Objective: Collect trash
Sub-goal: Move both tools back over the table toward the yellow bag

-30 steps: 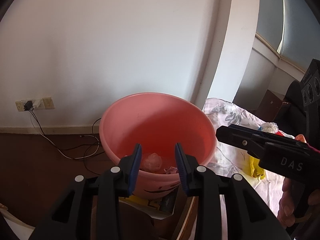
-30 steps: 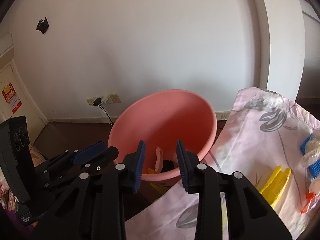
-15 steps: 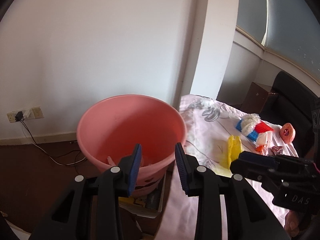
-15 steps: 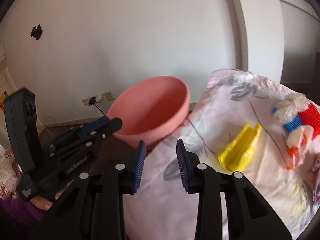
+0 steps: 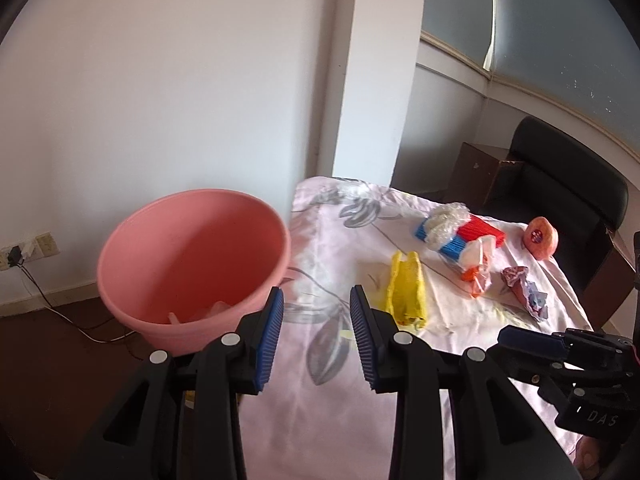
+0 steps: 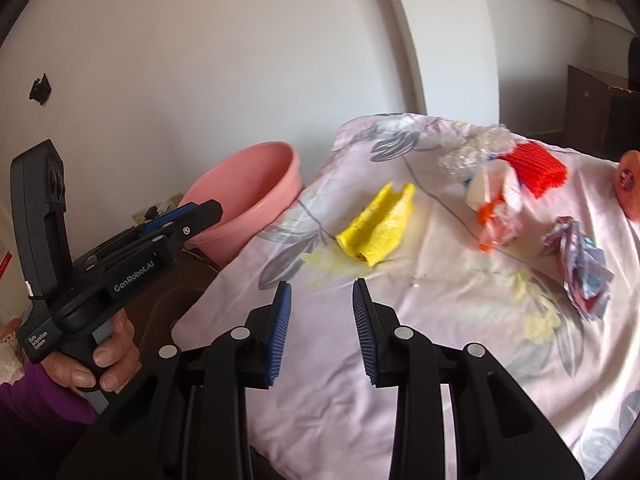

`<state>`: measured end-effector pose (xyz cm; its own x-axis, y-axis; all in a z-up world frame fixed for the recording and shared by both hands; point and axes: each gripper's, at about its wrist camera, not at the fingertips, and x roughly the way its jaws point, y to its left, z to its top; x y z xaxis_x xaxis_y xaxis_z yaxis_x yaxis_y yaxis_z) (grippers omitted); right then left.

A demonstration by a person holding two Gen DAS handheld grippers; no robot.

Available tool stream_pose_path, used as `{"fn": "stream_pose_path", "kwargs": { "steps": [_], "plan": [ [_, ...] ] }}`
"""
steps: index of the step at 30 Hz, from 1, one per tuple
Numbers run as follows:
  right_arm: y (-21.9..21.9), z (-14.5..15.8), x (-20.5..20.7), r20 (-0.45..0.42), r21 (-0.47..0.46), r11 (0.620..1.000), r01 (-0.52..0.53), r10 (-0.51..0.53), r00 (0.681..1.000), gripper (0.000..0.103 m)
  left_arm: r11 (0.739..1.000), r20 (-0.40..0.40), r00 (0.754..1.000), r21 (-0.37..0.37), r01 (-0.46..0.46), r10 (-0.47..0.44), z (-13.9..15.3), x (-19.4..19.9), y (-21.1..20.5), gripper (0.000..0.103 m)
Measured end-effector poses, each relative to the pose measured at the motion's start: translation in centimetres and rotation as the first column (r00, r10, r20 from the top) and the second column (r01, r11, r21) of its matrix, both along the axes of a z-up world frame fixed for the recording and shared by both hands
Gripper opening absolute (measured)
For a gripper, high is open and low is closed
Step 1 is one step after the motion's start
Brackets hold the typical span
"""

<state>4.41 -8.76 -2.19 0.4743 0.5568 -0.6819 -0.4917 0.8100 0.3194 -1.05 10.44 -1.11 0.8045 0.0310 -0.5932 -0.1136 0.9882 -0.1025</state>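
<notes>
Presently both tools, left (image 5: 316, 320) and right (image 6: 322, 316), stand open and empty. Yellow wrapper (image 6: 378, 226) and crumpled wrapper (image 6: 578, 264) lie on the clothed tabletop (image 6: 400, 380) beside the pink bucket (image 5: 192, 264). Pinching could snag cloth and drag neighbouring trash.

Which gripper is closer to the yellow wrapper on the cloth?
Right. The right gripper hovers just short of the yellow wrapper; the left gripper is off beside the pink bucket.

Smooth pink plastic bucket (image 5: 192, 256) beside a soft floral cloth (image 5: 320, 400) bearing crinkled yellow plastic wrapper (image 5: 406, 292).
</notes>
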Motion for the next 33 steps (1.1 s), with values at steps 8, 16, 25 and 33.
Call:
{"fn": "stream_pose_path", "kwargs": {
  "steps": [8, 16, 25, 33],
  "plan": [
    [-2.7, 0.1, -1.3, 0.018, -0.006, 0.998, 0.062, -0.062, 0.998, 0.033, 0.998, -0.024, 0.997, 0.009, 0.069, -0.068, -0.6, 1.0, -3.2, 0.033],
    [-5.5, -0.3, -2.2, -0.016, 0.007, 0.992, 0.124, -0.124, 0.992, 0.033, 0.986, -0.053, 0.985, 0.004, 0.167, -0.166, -1.2, 2.6, -5.8, 0.040],
    [-9.0, -1.0, -2.3, -0.055, 0.092, 0.971, 0.223, -0.218, 0.974, 0.033, 0.968, -0.125, 0.960, -0.005, 0.253, -0.251, -2.9, 5.9, -8.3, 0.040],
    [-10.4, -1.4, -1.4, -0.001, 0.011, 0.963, 0.271, -0.271, 0.963, 0.033, 0.963, -0.206, 0.942, -0.007, 0.268, -0.264, -4.9, 8.5, -8.8, 0.040]
  ]
}}
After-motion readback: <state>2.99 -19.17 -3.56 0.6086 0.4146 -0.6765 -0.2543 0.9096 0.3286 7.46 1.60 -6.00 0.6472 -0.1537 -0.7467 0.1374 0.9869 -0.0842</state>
